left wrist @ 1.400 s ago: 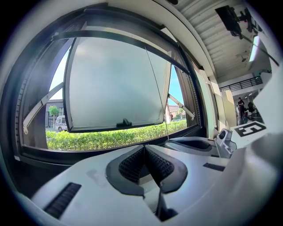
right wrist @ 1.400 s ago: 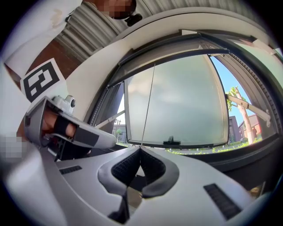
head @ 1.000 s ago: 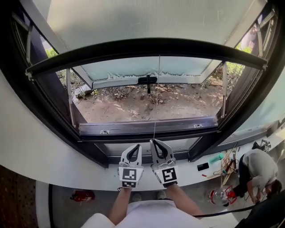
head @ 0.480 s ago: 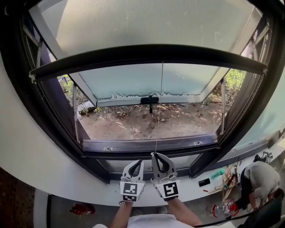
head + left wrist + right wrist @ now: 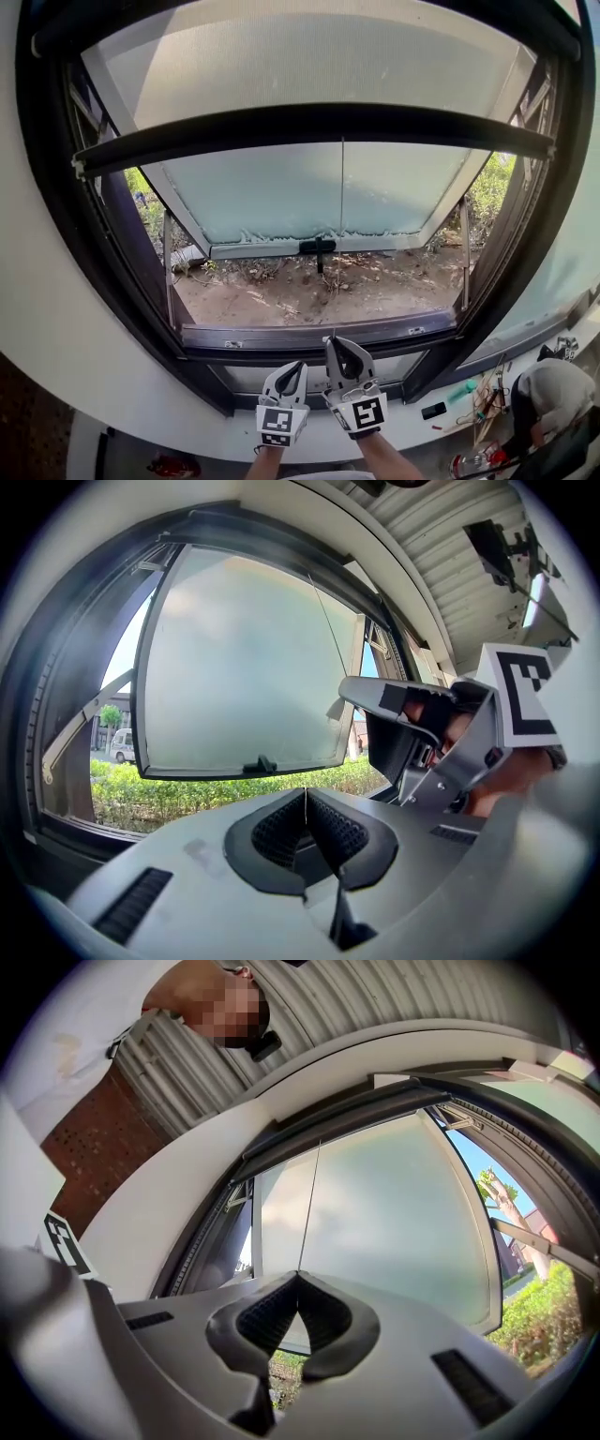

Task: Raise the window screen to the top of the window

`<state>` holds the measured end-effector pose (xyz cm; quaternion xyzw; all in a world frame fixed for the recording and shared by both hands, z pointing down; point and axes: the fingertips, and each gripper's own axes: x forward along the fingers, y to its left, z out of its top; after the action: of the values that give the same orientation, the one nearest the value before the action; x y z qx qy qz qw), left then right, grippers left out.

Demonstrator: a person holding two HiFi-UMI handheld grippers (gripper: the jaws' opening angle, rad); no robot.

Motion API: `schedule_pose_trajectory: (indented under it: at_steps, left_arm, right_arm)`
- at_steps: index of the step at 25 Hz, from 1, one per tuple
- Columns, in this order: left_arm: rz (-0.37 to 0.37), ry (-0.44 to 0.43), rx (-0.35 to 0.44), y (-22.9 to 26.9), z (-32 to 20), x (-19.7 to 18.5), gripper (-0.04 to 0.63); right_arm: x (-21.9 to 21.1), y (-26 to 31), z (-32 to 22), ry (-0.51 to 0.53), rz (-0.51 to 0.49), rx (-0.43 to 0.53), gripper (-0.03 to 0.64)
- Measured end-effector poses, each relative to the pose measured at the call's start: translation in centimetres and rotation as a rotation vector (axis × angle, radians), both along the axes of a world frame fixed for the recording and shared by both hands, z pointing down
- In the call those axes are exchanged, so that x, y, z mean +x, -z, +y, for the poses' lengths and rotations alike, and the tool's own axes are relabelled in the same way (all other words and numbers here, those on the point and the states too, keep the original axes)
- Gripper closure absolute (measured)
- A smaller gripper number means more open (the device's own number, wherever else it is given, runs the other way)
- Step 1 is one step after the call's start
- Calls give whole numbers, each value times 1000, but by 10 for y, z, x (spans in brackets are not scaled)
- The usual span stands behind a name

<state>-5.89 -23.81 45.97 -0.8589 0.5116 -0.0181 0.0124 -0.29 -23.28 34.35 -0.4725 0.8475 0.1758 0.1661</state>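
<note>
The screen's dark bottom rail [image 5: 309,127] spans the window, with pale mesh [image 5: 309,56] above it. A thin cord [image 5: 341,234] drops from the rail's middle to my right gripper [image 5: 330,341], which is shut on it just above the sill. The right gripper view shows the cord [image 5: 311,1204] rising straight out of the shut tips [image 5: 300,1274]. My left gripper [image 5: 300,366] sits slightly lower and to the left, also shut. In its own view a thin pale line of cord is pinched between the pads [image 5: 306,794]. The right gripper [image 5: 375,691] shows beside it, upper right.
Beyond the rail an outward-opened pane [image 5: 281,197] with a black handle [image 5: 317,247] hangs over bare ground. The dark sill [image 5: 309,336] lies just ahead of the grippers. A crouching person [image 5: 553,384] is at lower right. White wall surrounds the frame.
Both grippers have risen along the cord line, the right one more. The view has tilted up, and the open gap between rail and sill looks taller.
</note>
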Motion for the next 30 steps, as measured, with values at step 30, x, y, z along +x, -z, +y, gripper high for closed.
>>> schedule_pose_trajectory:
  at_steps: [30]
  left_arm:
    - [15,-8,24,21,6,-3,589]
  right_arm:
    - [-13,66,-4,238,-45,5,614]
